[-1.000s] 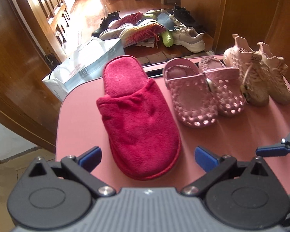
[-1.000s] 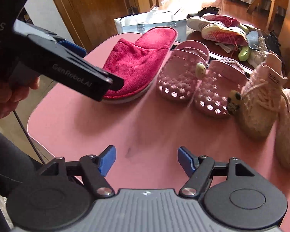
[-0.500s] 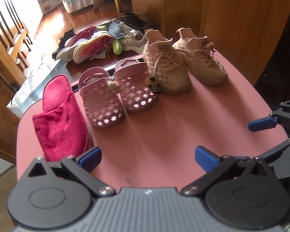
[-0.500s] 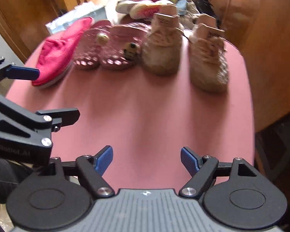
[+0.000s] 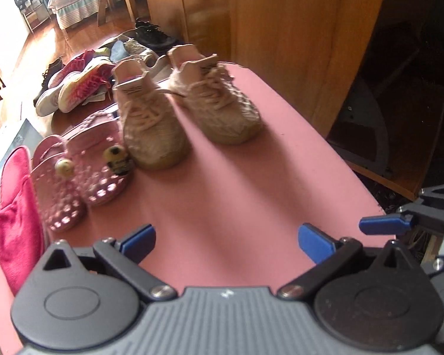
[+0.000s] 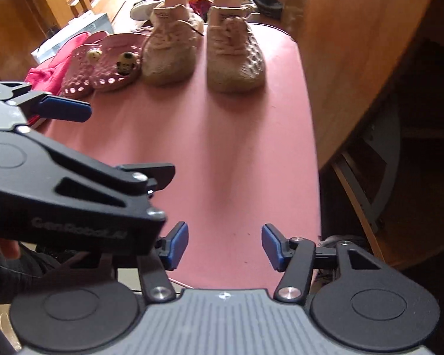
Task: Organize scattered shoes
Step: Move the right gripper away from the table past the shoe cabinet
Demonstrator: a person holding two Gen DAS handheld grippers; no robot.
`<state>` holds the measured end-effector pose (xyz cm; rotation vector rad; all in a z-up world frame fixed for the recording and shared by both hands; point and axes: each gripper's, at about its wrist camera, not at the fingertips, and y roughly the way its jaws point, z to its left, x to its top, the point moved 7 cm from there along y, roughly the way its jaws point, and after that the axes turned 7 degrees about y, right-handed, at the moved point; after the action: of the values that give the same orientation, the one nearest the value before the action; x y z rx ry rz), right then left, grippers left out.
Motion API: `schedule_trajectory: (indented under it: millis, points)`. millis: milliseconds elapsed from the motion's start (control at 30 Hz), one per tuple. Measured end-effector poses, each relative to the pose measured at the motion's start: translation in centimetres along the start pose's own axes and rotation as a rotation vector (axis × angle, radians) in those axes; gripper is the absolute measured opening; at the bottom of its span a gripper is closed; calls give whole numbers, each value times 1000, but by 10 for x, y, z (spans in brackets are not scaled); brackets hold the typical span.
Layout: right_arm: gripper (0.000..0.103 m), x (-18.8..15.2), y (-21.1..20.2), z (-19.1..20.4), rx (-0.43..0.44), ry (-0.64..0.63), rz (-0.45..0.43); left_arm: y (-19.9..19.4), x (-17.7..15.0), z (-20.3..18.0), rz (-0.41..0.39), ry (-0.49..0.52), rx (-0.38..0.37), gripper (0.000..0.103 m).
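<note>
Currently both grippers hang over the near end of the pink table [image 5: 222,195], both pointed steeply down, nothing between either set of jaws. Left gripper [image 5: 226,241]: jaws wide apart, blue pads over bare tabletop, empty. Right gripper [image 6: 225,245]: jaws apart but closing, only bare table between the pads.

Shoes are lined up along the far edge of the table, toes toward the cameras. In the left wrist view, from far left to centre: red plush slipper [image 5: 13,210] at the left edge, touching a pair of pink perforated clogs [image 5: 83,174] with round charms on top, then two beige knit sneakers [image 5: 152,124] [image 5: 222,103], with a gap between them. The near sneaker sits just beside the clogs. Right wrist view has the same row across the upper frame, the left gripper's body filling the left middle.

Beyond the table, upper left in the left view, a loose pile of shoes [image 5: 77,88] lies on the wood floor. Frames are slightly blurred.
</note>
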<state>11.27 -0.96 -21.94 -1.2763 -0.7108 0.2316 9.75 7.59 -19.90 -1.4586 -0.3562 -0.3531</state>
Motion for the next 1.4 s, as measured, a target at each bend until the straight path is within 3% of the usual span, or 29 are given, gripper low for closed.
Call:
schedule_trajectory:
  millis: [267, 300, 467, 567, 667, 767, 933, 1033, 1167, 1400]
  points:
    - [42, -24, -3, -39, -2, 79, -15, 12, 21, -36, -11, 34, -8, 103]
    - [36, -27, -6, -45, 9, 92, -29, 12, 25, -41, -18, 35, -10, 103]
    - [36, -39, -16, -75, -11, 144, -51, 9, 35, -67, -70, 81, -14, 103]
    - [41, -45, -21, -92, -36, 172, -34, 19, 28, -80, -41, 115, -19, 103]
    - [43, -43, -33, -99, -71, 118, -14, 15, 28, -90, -64, 161, -12, 103]
    - [48, -39, -58, -101, -51, 24, -9, 4, 31, -100, -98, 193, -20, 103]
    - [51, -41, -106, -125, -92, -65, -18, -12, 41, -121, -116, 182, -86, 103]
    - [53, -42, -132, -156, -108, 43, -54, -23, 55, -144, -141, 225, -94, 103]
    - [54, -42, -155, -191, -89, 239, -101, -35, 72, -187, -178, 359, -77, 103]
    - [54, -48, -177, -220, -128, 305, -120, -47, 87, -241, -202, 489, -105, 103]
